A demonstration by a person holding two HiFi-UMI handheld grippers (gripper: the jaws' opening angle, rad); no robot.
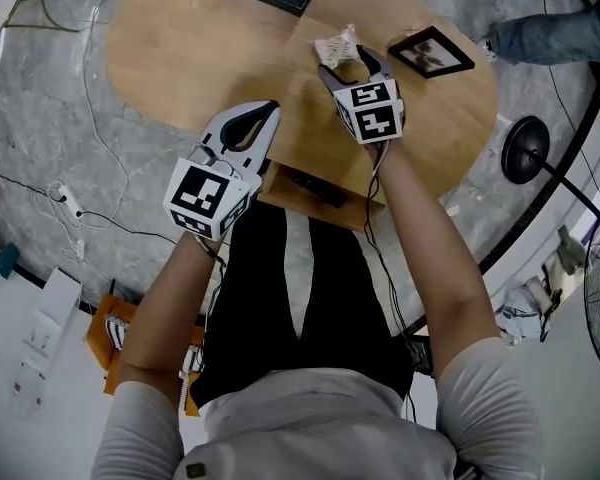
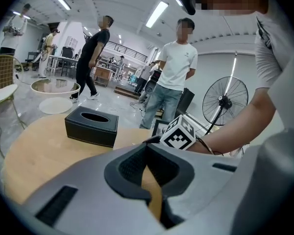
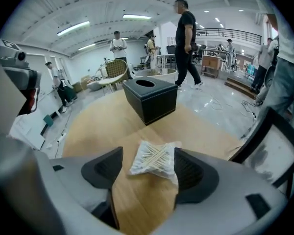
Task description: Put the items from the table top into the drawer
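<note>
Right gripper (image 3: 148, 169): wide open, swab bag (image 3: 155, 157) between the jaws, not pinched.
Left gripper (image 2: 147, 153): looks shut, empty.
Next grab: go lower, squeeze the middle softly.

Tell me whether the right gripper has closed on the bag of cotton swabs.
No: the right gripper has its jaws wide apart, and the bag of cotton swabs lies loose on the table between them.

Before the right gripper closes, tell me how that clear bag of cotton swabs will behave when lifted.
The bag of cotton swabs looks light: thin sticks in clear film. The film is crinkled, so it will probably sag rather than hold shape. It lies flat on the table, so rolling seems unlikely.
</note>
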